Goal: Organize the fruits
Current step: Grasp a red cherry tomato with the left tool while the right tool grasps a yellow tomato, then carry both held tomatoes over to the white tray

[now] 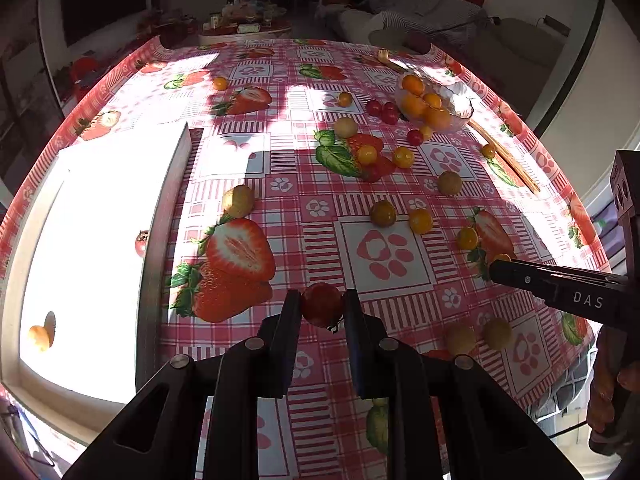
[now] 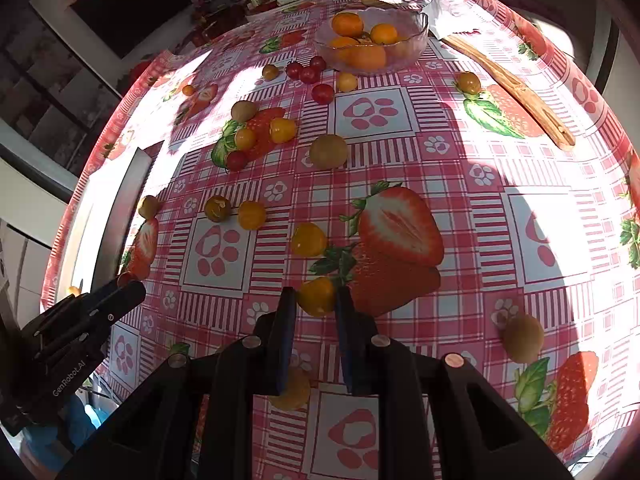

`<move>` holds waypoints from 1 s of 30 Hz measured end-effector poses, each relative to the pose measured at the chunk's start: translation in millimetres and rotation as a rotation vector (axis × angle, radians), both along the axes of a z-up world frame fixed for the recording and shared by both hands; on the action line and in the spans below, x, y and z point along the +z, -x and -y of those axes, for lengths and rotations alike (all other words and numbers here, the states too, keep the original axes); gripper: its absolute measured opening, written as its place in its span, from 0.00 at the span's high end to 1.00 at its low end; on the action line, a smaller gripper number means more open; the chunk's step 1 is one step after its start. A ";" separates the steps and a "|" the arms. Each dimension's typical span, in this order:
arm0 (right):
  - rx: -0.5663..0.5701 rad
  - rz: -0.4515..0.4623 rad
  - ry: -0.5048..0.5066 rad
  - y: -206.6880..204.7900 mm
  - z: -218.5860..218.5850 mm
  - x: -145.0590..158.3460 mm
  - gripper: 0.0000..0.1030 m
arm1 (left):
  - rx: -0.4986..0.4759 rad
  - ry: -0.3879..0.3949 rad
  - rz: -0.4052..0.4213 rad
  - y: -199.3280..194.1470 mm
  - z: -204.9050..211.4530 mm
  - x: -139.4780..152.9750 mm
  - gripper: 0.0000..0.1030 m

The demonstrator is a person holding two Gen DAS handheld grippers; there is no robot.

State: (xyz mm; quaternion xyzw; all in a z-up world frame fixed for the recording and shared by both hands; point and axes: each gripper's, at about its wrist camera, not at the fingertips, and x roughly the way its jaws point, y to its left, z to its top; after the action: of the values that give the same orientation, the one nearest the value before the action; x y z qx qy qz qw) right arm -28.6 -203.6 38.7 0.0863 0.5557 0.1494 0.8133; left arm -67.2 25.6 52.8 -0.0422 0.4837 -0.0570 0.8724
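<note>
Both tools are loaded. The left tool (image 1: 322,306) pinches a red cherry tomato (image 1: 322,304) just above the table (image 1: 400,200), beside the white tray (image 1: 100,260) along the left edge. The right tool (image 2: 317,298) grips a yellow cherry tomato (image 2: 316,295). Next, I'd judge, each must carry its fruit to its container, the glass bowl (image 2: 372,46) being at the far edge.

Home living room: sofa (image 1: 424,12) with cushions, strawberry-print tablecloth (image 1: 360,208).
</note>
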 end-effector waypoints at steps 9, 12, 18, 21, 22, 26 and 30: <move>0.043 0.009 0.000 2.1 -25.7 8.7 0.79 | 0.075 0.006 0.029 12.9 -34.0 8.4 0.78; 0.068 0.015 0.006 2.5 -38.4 11.9 0.79 | 0.099 -0.004 0.043 17.1 -44.3 11.1 0.78; 0.125 0.025 0.011 2.6 -68.7 18.9 0.79 | 0.142 -0.017 0.063 26.7 -67.4 13.7 0.78; 0.159 0.028 0.010 2.3 -86.9 22.9 0.79 | 0.170 -0.020 0.069 31.4 -83.1 13.7 0.78; 0.171 0.029 0.009 2.5 -94.0 24.6 0.79 | 0.180 -0.023 0.071 32.5 -89.1 13.7 0.78; 0.223 0.035 0.004 1.7 -122.4 30.5 0.79 | 0.235 -0.040 0.077 33.4 -116.9 12.9 0.78; 0.281 0.040 -0.001 -0.2 -155.5 35.6 0.79 | 0.289 -0.053 0.076 29.9 -145.1 11.2 0.78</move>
State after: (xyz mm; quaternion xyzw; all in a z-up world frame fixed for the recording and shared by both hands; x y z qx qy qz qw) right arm -28.4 -48.1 74.2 0.0049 0.5461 0.2636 0.7952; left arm -97.1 170.7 64.0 -0.0862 0.4405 0.0803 0.8900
